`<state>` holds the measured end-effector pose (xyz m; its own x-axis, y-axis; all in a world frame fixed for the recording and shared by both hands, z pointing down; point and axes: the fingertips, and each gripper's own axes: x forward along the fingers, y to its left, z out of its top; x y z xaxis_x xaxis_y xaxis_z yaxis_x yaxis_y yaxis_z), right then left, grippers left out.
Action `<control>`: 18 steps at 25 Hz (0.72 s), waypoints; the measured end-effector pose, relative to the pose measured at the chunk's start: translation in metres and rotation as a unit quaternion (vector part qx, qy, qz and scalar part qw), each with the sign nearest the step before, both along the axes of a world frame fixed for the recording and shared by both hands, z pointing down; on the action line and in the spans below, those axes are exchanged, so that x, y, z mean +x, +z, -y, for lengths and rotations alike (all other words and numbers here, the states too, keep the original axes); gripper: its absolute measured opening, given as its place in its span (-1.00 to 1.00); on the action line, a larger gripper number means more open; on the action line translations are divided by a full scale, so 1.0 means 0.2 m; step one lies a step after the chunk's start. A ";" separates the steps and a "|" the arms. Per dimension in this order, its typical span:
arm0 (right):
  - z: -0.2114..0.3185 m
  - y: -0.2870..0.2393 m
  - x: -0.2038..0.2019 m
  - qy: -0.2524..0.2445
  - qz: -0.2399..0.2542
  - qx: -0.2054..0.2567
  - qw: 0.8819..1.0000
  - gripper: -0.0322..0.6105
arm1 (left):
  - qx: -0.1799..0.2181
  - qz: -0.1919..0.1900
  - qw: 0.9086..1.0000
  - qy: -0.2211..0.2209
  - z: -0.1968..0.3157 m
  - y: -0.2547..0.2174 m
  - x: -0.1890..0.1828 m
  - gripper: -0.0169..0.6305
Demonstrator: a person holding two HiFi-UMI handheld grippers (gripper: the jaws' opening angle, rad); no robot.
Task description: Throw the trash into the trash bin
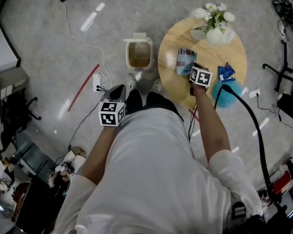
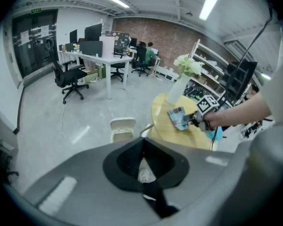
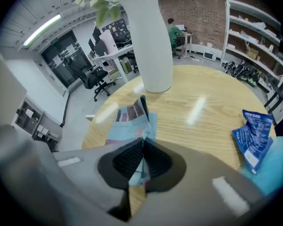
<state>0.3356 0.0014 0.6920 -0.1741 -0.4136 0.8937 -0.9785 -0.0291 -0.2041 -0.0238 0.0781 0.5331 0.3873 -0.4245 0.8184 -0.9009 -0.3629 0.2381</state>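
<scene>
The left tongs [image 2: 143, 147] hang pressed together and empty above the floor [image 1: 63, 48]. The right tongs [image 3: 142, 147] pinch a pale blue wrapper [image 3: 129, 121] resting on the round wooden surface [image 1: 234, 52]. 1 open trash bin [image 1: 139, 54] stands just beside that surface.

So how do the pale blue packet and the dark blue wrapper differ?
The pale blue packet is pinched in the right gripper; the dark blue wrapper lies free on the wooden table. The packet is nearer the trash bin, the wrapper toward the opposite edge. Both are crumpled packaging.
</scene>
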 end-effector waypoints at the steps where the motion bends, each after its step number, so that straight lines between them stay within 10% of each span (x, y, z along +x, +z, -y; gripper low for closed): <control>1: 0.00 -0.02 0.00 0.002 0.001 0.004 1.000 -0.87 | 0.002 -0.002 1.000 0.002 0.01 0.00 0.00 -0.93; 18: -0.13 -0.26 -0.04 0.031 0.003 0.025 0.999 -0.87 | 0.025 -0.024 0.999 0.030 0.06 -0.03 -0.05 -0.94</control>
<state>0.3283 0.0269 0.6398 -0.1519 -0.4674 0.8709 -0.9740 -0.0788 -0.2122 -0.0340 0.0659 0.5277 0.4517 -0.4392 0.7766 -0.8653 -0.4277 0.2615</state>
